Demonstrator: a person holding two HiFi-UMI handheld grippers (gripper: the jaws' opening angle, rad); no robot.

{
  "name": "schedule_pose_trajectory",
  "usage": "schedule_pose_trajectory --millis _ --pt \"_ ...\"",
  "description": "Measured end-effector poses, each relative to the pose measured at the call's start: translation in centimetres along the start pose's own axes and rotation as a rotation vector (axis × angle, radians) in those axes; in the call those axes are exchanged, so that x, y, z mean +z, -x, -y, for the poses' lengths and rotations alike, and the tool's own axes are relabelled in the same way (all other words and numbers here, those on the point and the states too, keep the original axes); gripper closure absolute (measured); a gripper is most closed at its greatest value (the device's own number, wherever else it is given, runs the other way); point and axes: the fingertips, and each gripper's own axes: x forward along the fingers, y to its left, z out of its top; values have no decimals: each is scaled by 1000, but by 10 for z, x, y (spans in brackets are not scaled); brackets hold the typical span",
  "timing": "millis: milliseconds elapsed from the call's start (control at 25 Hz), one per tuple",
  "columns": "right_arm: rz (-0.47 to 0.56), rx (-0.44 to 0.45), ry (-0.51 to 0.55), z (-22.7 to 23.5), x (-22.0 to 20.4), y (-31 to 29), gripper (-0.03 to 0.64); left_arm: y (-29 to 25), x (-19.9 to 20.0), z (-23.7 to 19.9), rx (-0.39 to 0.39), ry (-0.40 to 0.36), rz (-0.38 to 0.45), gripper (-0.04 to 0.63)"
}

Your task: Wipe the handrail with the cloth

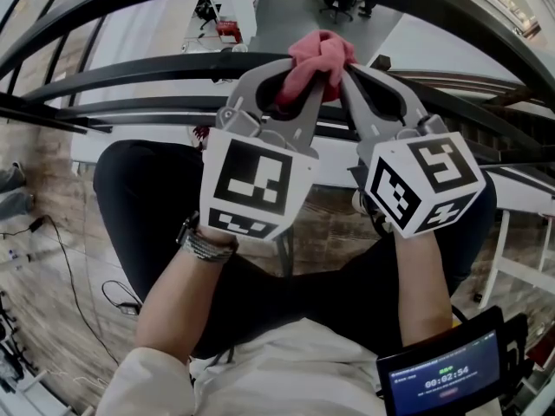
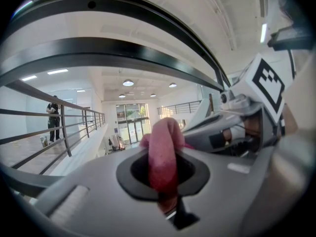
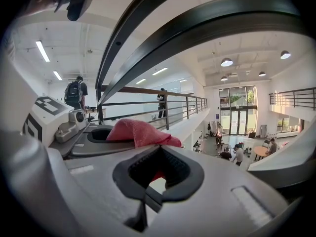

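Jaws of the left gripper (image 2: 165,181) were closed on the pink cloth (image 2: 163,152); those of the right gripper (image 3: 158,174) were closed too, a scrap of cloth in their gap. Both held it bunched at the handrail (image 1: 147,68), evidently for wiping. Contact with the rail was hidden behind the cloth

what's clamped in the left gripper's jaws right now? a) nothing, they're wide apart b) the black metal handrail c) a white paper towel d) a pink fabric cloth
d: in the left gripper view, the left gripper has its jaws closed on the pink fabric cloth, which bunches up beyond their tips.
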Motion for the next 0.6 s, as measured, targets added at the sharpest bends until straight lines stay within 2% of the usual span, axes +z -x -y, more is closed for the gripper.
schedule_pose_trajectory --millis 600 --pt "5 -21 -11 12 -1 9 615 -7 3 10 -13 0 5 563"
